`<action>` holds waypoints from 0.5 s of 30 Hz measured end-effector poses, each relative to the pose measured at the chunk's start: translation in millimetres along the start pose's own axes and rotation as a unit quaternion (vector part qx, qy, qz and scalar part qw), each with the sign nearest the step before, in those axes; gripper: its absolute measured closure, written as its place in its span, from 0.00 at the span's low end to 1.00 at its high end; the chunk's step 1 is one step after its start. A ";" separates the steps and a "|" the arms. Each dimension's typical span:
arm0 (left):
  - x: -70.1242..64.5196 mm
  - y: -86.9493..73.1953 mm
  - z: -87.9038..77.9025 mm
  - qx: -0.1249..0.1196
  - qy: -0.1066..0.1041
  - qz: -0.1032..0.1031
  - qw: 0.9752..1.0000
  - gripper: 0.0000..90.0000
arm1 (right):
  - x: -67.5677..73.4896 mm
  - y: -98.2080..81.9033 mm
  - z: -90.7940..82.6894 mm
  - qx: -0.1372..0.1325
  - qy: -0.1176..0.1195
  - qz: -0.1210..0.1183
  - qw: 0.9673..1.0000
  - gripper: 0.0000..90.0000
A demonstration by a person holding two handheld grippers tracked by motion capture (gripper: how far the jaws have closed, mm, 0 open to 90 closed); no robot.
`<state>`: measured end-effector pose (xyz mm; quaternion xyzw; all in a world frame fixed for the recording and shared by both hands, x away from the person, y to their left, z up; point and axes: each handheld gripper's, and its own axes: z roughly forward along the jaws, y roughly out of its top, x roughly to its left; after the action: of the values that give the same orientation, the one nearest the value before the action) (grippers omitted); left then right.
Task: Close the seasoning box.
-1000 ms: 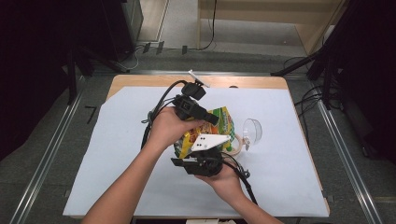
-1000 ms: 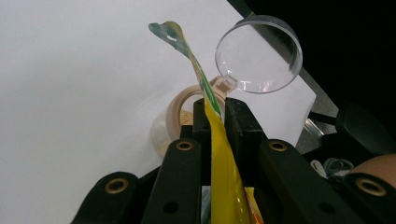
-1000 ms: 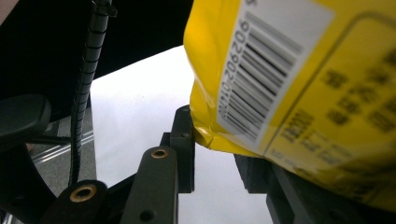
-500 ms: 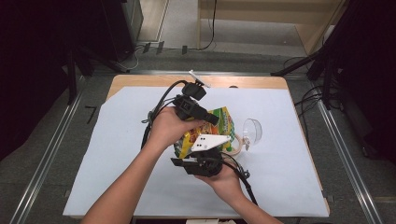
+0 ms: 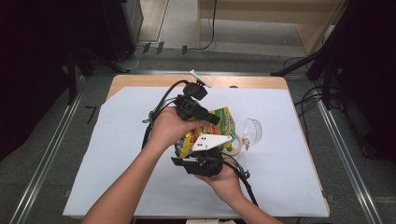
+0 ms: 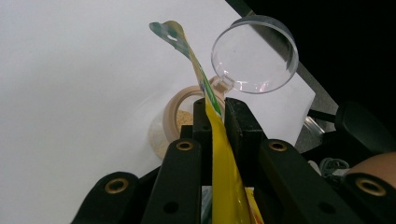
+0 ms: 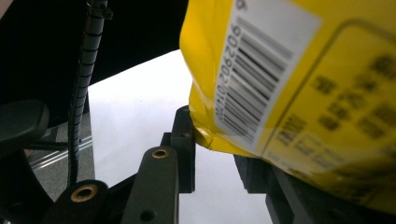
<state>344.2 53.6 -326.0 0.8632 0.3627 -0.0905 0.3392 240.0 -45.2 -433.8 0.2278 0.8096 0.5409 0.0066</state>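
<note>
Nothing much had changed over the last second: both hands sat in the same place above the white-covered counter point(image 5: 107, 154), and the glossy yellow-and-green snack pouch point(image 5: 219, 122) hung between them just as it had a moment earlier. The left claw point(image 6: 215, 122), seen along its own jaws, was clamped on the pouch's thin upper edge, the foil standing up from between the black pads with its curled, torn tip above them. The right claw point(image 7: 212, 144) sat at the lower corner of the pouch beside the barcode label; the corner lay between its jaws, which stood fairly close, but the bag hid the far pad, so I could not tell whether they actually pinched it.

Beneath the pouch's mouth waited a small tan-rimmed jar with pale crumbs inside point(image 6: 180, 123), and just beside it a clear round plastic lid point(image 6: 254, 53) attached at its rim. From the high view the pouch was held above and touching neither of them that I could make out.

That stillness read to me as a pause mid-pour: the bag was opened and aimed, and a further tilt would be needed to send more contents into the jar.
</note>
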 end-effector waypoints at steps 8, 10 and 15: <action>-1.2 -1.6 -1.2 -0.004 0.001 0.004 1.000 0.93 | -0.6 -0.2 0.7 0.002 -0.002 -0.003 1.000 0.81; -1.4 -1.7 -1.4 -0.004 0.001 0.003 1.000 0.93 | -0.7 -0.3 0.9 0.003 -0.002 -0.004 1.000 0.81; -0.4 0.5 -1.3 0.002 0.004 0.002 1.000 0.93 | 0.9 0.2 -0.5 -0.006 0.002 0.000 1.000 0.80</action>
<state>344.2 54.0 -324.6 0.8649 0.3620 -0.0870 0.3367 239.1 -45.2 -433.3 0.2269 0.8065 0.5459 0.0061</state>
